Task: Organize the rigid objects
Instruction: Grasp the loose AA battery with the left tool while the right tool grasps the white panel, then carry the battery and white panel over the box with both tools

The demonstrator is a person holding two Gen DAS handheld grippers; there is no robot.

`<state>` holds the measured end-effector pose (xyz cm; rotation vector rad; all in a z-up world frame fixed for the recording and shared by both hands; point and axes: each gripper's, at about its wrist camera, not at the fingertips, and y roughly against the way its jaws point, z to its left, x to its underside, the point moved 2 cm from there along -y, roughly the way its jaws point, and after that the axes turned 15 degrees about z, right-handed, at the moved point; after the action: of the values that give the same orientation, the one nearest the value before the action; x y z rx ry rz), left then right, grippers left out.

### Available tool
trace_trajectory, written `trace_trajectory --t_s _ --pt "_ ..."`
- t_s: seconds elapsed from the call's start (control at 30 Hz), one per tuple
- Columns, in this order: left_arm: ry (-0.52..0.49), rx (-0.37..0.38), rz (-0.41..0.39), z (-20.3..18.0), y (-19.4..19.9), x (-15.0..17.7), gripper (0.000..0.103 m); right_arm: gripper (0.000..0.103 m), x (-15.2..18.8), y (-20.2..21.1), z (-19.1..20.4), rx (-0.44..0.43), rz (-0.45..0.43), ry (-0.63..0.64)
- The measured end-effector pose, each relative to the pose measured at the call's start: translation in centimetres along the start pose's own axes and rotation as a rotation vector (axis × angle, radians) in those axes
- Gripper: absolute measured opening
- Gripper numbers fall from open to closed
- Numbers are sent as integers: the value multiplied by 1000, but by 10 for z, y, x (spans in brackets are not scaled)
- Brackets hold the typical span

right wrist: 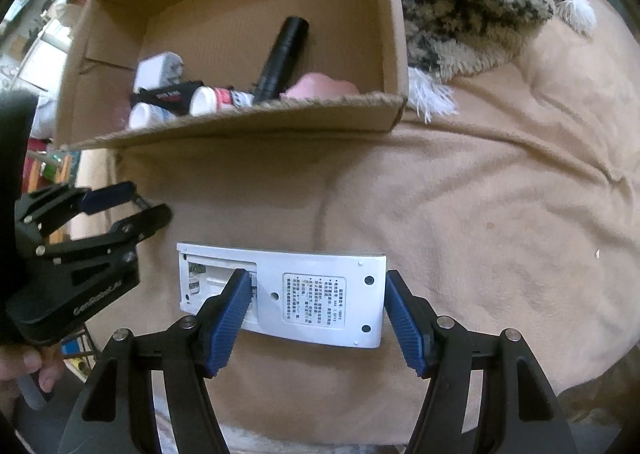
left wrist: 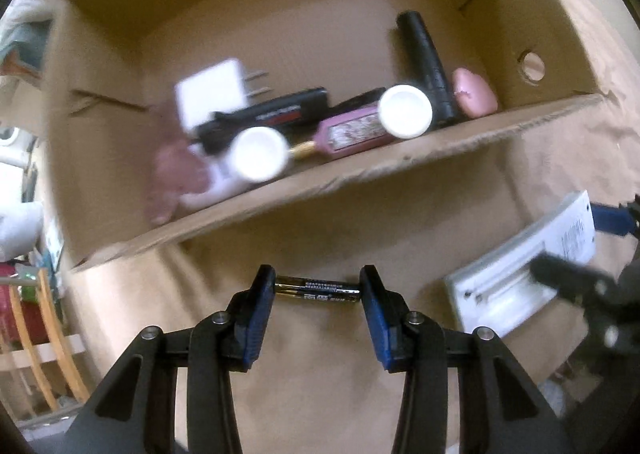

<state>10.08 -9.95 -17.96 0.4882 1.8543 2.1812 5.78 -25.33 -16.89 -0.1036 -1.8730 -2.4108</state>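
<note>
My left gripper (left wrist: pixel 318 290) is shut on two black batteries (left wrist: pixel 318 289), held end to end between its blue pads just in front of the cardboard box (left wrist: pixel 360 170). My right gripper (right wrist: pixel 318 302) is open, its pads on either side of a white remote (right wrist: pixel 320 294) that lies face down on the tan blanket with its battery bay open. The remote also shows in the left wrist view (left wrist: pixel 520 266). The box holds a white plug adapter (left wrist: pixel 210 92), a black tube (left wrist: pixel 428 66), white-capped bottles (left wrist: pixel 406 110), a pink case (left wrist: pixel 474 92) and other small items. The left gripper shows in the right wrist view (right wrist: pixel 120 202).
A tan blanket (right wrist: pixel 480 194) covers the surface. A patterned fluffy throw with white tassels (right wrist: pixel 472 2) lies to the right of the box. Wooden furniture (left wrist: pixel 44 334) stands at the far left below.
</note>
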Motion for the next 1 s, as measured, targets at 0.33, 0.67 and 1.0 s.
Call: trace_trajectory --t_s 0.33,0.67,1.0 --pt "145 21 -154 48 71 44 40 70 17 44 -5 -157 -118 -12" --pt "307 54 -249 98 113 51 40 70 27 97 -16 -264 -337 -60" --pt "350 66 -277 110 122 5 40 70 -29 137 -9 -251 -469 -36"
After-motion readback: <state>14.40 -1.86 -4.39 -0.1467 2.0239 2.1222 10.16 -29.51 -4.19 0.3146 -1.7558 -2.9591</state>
